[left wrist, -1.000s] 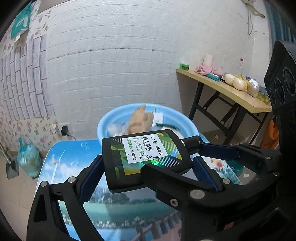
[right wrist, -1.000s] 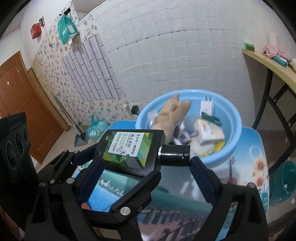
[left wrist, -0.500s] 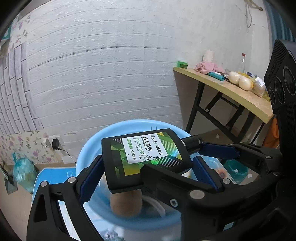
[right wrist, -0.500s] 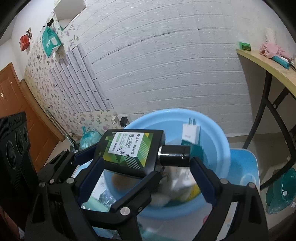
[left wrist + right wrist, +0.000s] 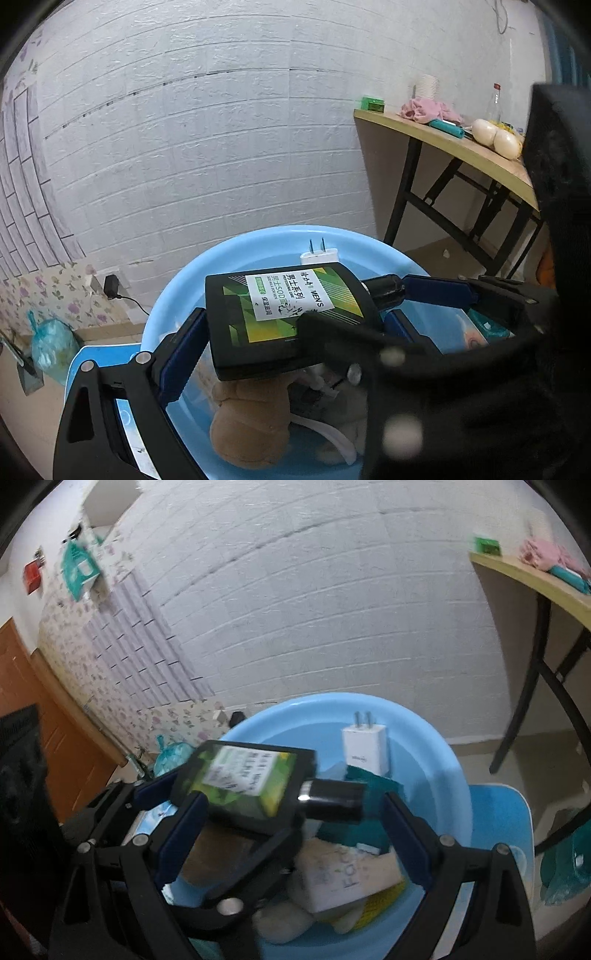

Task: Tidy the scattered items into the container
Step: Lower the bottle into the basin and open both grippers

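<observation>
A lived-in room of a home. White brick-pattern wall panels point(image 5: 221, 122) cover the back wall, with flowered wallpaper point(image 5: 122, 686) at 9 o'clock and a brown wooden door point(image 5: 40, 716) beside it. At 2 o'clock a folding wooden surface point(image 5: 461, 147) carries household clutter: a pink cloth point(image 5: 424, 110), a bottle point(image 5: 495, 99), a roll of paper point(image 5: 426, 86). A tied plastic bag point(image 5: 50, 347) sits on the floor at 8 o'clock, below a charger in a wall socket point(image 5: 110, 286).
</observation>
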{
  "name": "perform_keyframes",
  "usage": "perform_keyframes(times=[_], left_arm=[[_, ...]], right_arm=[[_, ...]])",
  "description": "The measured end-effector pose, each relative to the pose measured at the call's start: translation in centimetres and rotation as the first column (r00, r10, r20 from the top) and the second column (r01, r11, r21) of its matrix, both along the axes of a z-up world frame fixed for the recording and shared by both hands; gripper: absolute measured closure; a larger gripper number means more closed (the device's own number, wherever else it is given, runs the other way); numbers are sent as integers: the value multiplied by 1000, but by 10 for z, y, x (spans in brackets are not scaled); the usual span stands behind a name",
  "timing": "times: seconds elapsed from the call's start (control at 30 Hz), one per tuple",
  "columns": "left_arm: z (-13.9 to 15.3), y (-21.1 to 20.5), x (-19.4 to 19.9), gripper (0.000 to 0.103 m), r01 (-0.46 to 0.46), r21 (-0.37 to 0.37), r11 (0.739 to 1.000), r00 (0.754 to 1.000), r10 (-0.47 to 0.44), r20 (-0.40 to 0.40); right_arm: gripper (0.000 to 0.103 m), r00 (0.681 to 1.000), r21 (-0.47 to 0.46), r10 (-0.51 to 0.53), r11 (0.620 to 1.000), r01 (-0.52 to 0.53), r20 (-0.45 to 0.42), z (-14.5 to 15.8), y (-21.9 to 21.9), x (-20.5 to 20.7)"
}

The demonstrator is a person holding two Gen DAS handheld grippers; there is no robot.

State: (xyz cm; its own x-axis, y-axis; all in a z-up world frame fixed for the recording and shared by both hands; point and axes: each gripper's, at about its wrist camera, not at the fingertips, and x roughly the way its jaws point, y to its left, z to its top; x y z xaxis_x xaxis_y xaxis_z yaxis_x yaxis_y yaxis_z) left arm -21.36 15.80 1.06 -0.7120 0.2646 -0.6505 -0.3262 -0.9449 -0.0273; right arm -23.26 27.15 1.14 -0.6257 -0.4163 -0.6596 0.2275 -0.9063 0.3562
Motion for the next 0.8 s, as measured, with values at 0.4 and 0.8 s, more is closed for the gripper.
perform_keyframes(times=[0.4, 0.8], left_arm=[[10, -16, 25, 8, -6, 27, 1000, 999, 4, 51], [19, -38, 52, 8, -37, 61, 997, 994, 30, 104]], right_arm=[[8, 998, 13, -59, 998, 59, 18, 5, 17, 16], [8, 996, 49, -87, 995, 86, 12, 17, 20, 52]])
